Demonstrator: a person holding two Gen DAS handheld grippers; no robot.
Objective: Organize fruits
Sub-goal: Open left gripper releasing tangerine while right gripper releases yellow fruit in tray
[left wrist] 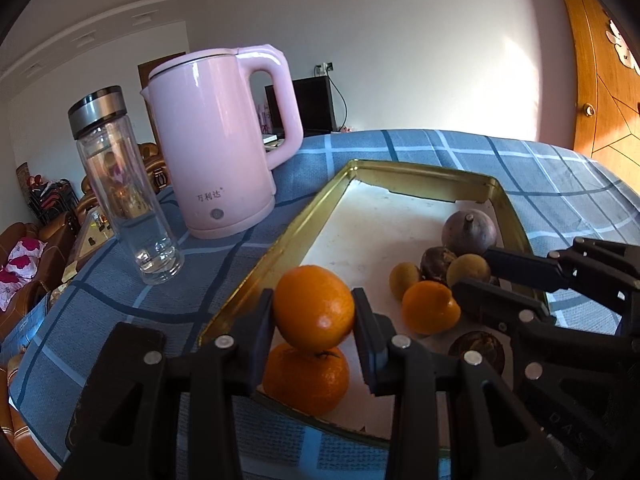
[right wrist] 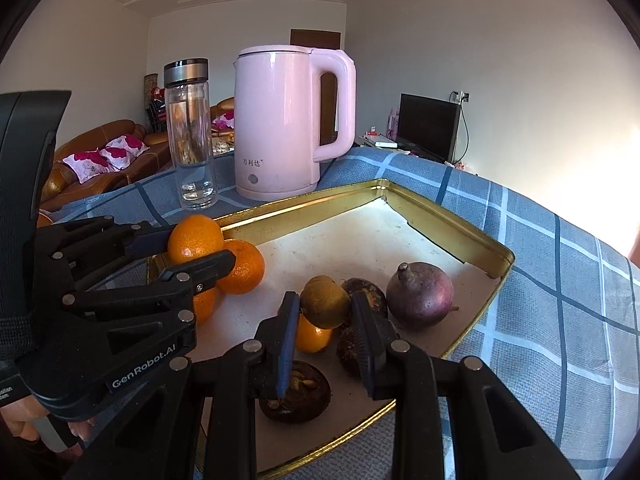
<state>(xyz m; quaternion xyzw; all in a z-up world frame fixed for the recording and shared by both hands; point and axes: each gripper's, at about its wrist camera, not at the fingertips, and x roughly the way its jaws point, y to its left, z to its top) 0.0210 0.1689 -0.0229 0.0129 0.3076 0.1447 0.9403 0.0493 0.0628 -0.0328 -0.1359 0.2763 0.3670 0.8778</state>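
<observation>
A gold-rimmed tray (left wrist: pixel 304 216) (right wrist: pixel 448 220) lies on the checked tablecloth and holds fruit. My left gripper (left wrist: pixel 314 312) (right wrist: pixel 192 248) is shut on an orange (left wrist: pixel 314 306) (right wrist: pixel 195 239), held just above a second orange (left wrist: pixel 306 378) (right wrist: pixel 244 266) at the tray's near left. My right gripper (right wrist: pixel 325 312) (left wrist: pixel 474 276) is shut on a small yellow-brown fruit (right wrist: pixel 325 302) (left wrist: pixel 468 270) above the tray. Below it lie a small orange (left wrist: pixel 430 306) (right wrist: pixel 312 336), a purple round fruit (left wrist: pixel 470 232) (right wrist: pixel 420 294), dark brown fruits (right wrist: pixel 296 394) and a small yellow fruit (left wrist: pixel 404 280).
A pink electric kettle (left wrist: pixel 224 140) (right wrist: pixel 288 120) and a glass bottle with a metal cap (left wrist: pixel 124 188) (right wrist: pixel 190 132) stand on the cloth left of and behind the tray. The table edge curves away at the far side. A sofa and a monitor stand beyond.
</observation>
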